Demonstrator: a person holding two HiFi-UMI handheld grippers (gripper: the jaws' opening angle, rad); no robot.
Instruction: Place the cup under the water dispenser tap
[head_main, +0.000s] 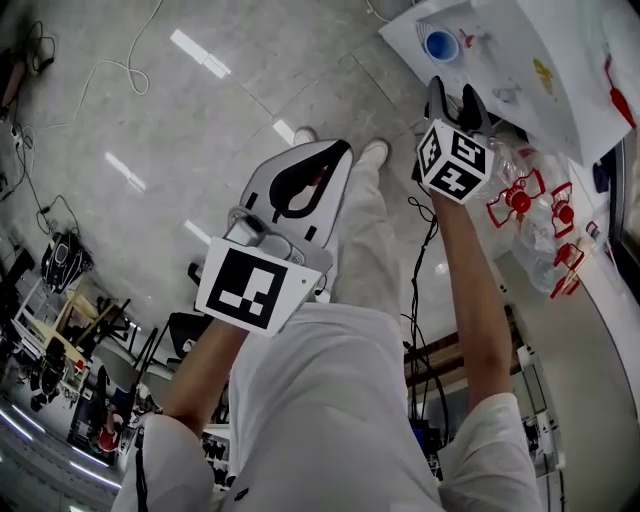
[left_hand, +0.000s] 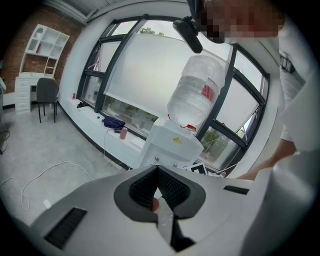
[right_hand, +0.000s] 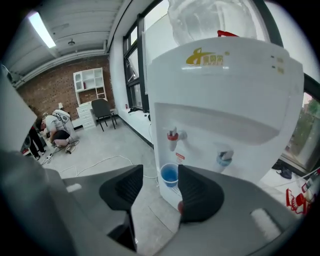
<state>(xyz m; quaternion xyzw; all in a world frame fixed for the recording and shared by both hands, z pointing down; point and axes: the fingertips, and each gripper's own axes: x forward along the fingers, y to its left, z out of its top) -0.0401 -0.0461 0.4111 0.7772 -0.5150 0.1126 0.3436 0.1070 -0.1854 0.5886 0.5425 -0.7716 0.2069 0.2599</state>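
Note:
A small blue cup (right_hand: 169, 175) stands on the drip tray of the white water dispenser (right_hand: 225, 100), right under its red tap (right_hand: 172, 137); a blue tap (right_hand: 225, 158) is beside it. From above, the cup (head_main: 440, 45) shows on the dispenser (head_main: 520, 60). My right gripper (right_hand: 160, 174) is open, with nothing between its pads, and the cup lies beyond them. In the head view the right gripper (head_main: 455, 100) hovers just short of the dispenser. My left gripper (left_hand: 159, 172) is shut and empty, held back and aimed at the dispenser (left_hand: 172, 145) and its bottle (left_hand: 197, 92). From above, the left gripper (head_main: 338, 152) is at the centre.
Clear bottles with red caps (head_main: 525, 205) lie at the right of the dispenser. A white cable (left_hand: 45, 175) runs across the grey floor. A chair (left_hand: 46, 97) and white shelves (left_hand: 35, 60) stand far left. People crouch (right_hand: 55, 132) at the back of the room.

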